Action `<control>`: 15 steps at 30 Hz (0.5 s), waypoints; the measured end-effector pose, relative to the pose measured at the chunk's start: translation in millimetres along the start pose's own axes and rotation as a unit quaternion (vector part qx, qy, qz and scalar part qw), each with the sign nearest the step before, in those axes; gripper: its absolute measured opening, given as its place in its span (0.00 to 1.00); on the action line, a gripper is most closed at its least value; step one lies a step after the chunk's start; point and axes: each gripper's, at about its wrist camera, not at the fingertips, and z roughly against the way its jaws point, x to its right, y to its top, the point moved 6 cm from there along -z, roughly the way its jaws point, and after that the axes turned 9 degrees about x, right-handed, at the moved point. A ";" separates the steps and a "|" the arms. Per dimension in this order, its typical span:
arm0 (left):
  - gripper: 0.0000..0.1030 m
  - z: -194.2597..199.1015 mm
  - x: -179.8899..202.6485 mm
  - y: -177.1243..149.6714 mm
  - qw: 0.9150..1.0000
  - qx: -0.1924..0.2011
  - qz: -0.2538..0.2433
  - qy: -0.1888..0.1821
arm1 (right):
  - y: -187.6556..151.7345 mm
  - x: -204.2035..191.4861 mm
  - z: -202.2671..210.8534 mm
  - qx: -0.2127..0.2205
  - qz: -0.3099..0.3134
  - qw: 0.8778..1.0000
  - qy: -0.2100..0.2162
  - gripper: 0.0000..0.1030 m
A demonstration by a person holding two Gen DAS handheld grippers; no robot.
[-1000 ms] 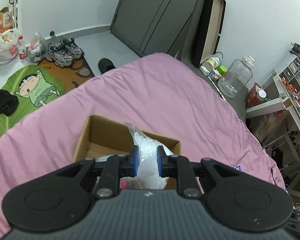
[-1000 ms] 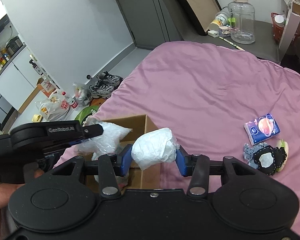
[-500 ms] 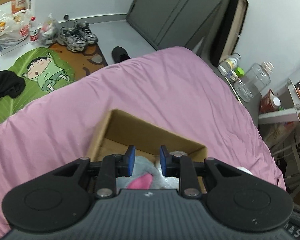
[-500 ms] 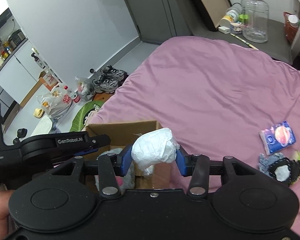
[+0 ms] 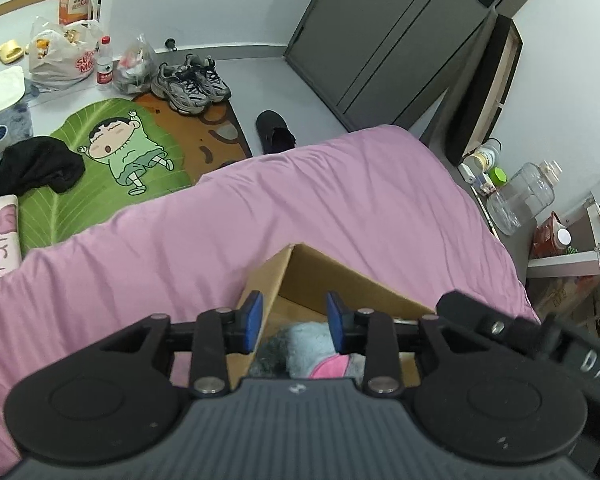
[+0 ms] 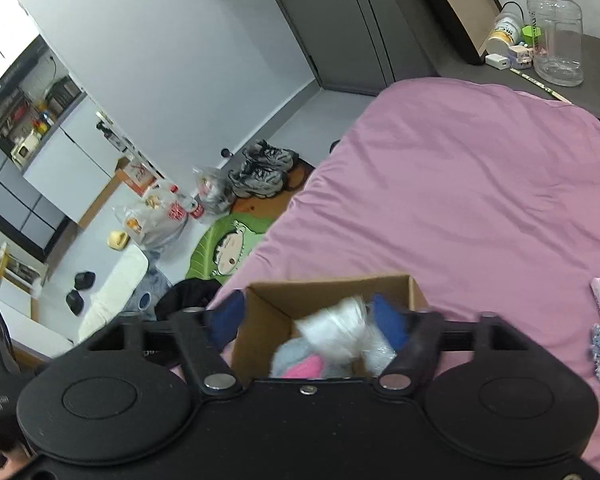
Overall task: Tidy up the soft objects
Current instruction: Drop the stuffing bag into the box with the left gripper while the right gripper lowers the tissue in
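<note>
- Your left tongs [image 5: 295, 322] have just been opening; they hang released and empty over the cardboard box [image 5: 332, 276], whereas a second ago they pinched a clear plastic bag.
- The box sits on the pink bed [image 6: 460, 200], with a grey-and-pink plush [image 6: 300, 360] inside.
- Your right tongs [image 6: 308, 324] have just been opening and no longer clamp the white bundle [image 6: 334, 330], which is blurred above the box's inside.
- Readable writing: "DAS" on the right tool's body [image 5: 596, 364].
</note>
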 end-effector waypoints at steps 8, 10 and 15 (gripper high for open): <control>0.58 19.6 3.6 -1.1 1.000 0.003 -0.011 -0.002 | -7.4 2.1 24.5 -0.002 0.012 1.000 -0.016 0.73; 0.61 26.2 6.8 -2.9 1.000 0.003 -0.019 -0.007 | -10.1 6.0 30.8 -0.001 0.008 1.000 -0.022 0.73; 0.72 47.0 13.9 -8.6 0.999 0.012 -0.042 -0.011 | -20.7 14.8 52.8 0.003 0.003 0.999 -0.035 0.73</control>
